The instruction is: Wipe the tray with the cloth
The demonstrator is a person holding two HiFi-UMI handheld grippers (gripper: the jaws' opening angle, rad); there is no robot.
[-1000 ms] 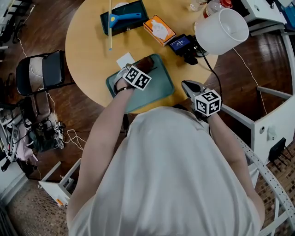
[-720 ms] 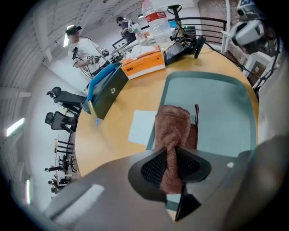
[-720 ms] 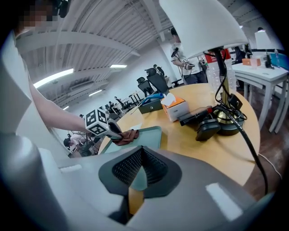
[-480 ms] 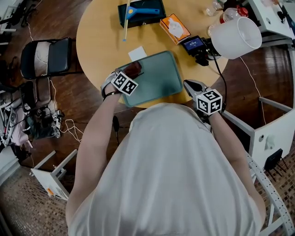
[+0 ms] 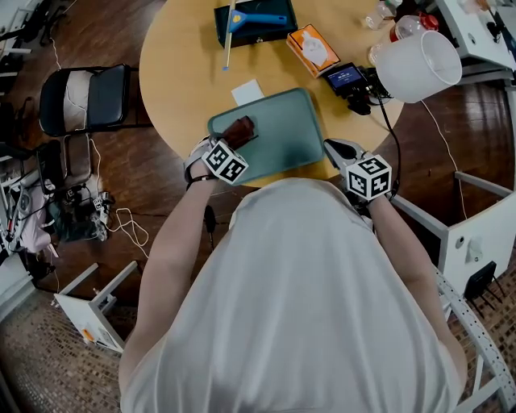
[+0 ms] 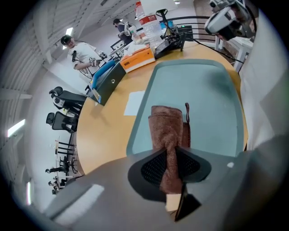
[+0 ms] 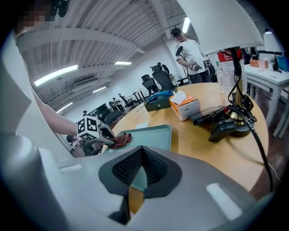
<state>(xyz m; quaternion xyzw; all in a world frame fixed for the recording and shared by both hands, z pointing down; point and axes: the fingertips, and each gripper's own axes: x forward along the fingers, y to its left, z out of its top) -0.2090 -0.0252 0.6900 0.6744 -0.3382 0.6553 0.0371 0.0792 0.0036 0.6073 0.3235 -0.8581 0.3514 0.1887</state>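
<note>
A big round wooden table [image 5: 177,73] spreads out in front of both grippers. A white lamp [image 5: 419,64] stands far ahead of the right gripper [image 5: 337,148], a bit to its right. A green tray [image 5: 294,137] lies flat near the table's edge. It is just in front of the left gripper [image 6: 170,162] and just to the left of the right gripper.

Far past the tray from the left gripper sits a black box [image 5: 242,36] with a blue tool [image 5: 262,18] in it. An orange box of tissues [image 5: 313,48] sits to the right of the black box.

The left gripper points steeply down at the left side of the tray. Its jaws pinch a brown cloth [image 6: 168,131] that is folded into a thick strip. The cloth sticks out past the jaws and lies on the tray's floor.

The right gripper's jaws are pressed together with nothing between them. Its tip is right by the tray's near corner. Whether it touches the tray cannot be told.

A small white paper [image 5: 247,91] lies on the table ahead of the left gripper, just past the tray's far edge.
</note>
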